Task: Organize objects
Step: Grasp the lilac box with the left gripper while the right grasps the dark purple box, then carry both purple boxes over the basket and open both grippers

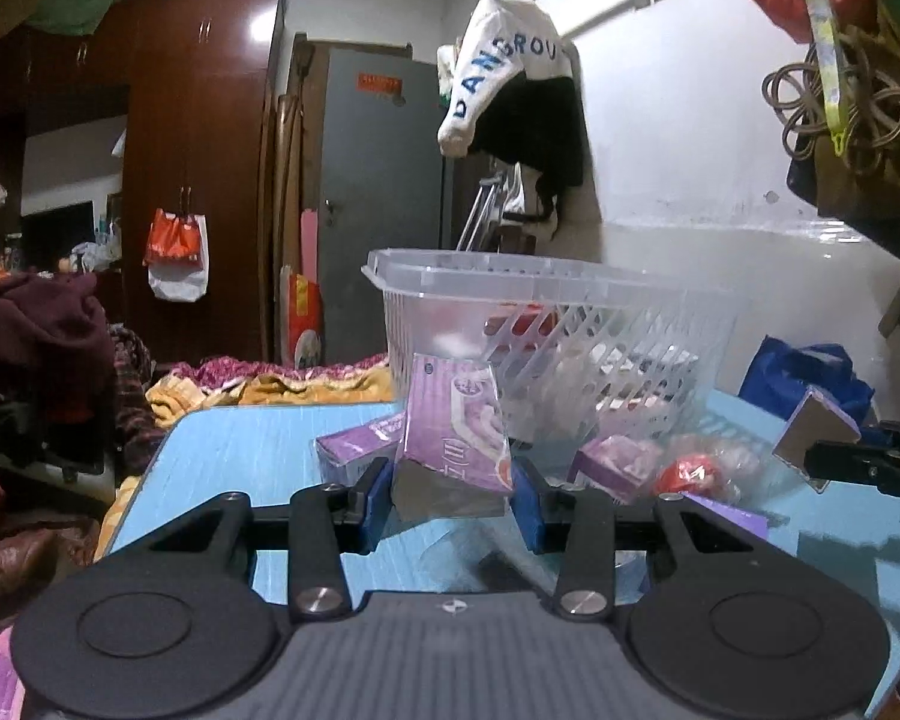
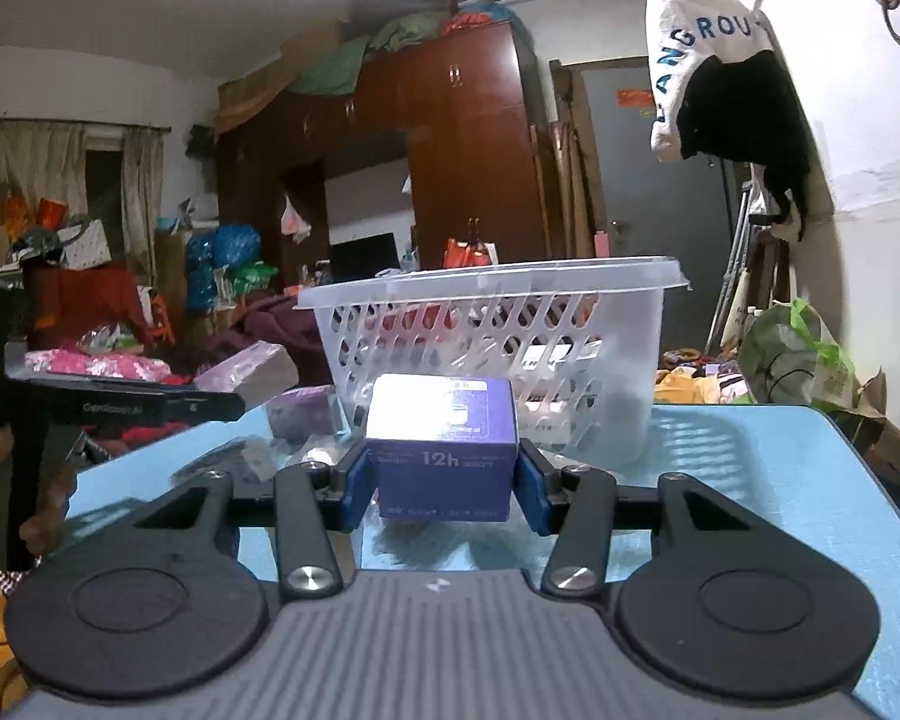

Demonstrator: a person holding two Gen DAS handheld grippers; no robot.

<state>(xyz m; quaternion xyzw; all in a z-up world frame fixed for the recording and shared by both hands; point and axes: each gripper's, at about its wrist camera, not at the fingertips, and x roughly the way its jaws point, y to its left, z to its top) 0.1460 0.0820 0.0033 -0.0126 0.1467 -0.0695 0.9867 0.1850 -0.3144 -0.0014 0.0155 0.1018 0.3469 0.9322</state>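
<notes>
The left tool [image 1: 450,495] is gripping a purple packet [image 1: 453,432] between its blue pads, holding it upright just above the light blue tabletop [image 1: 240,450]. The right tool [image 2: 442,489] is clamping a dark blue box [image 2: 444,450], its pads pressing on both sides of the box, which is sitting low over the tabletop. Straight ahead of both tools a clear plastic basket [image 1: 546,324] with slotted walls is standing on the tabletop, with a few things lying inside that I cannot make out through the plastic. Near the basket's foot, more purple boxes [image 1: 354,447] and a red item in a clear wrapper [image 1: 693,474] are lying loose. A white and black garment [image 1: 510,96] is hanging on the wall behind.
</notes>
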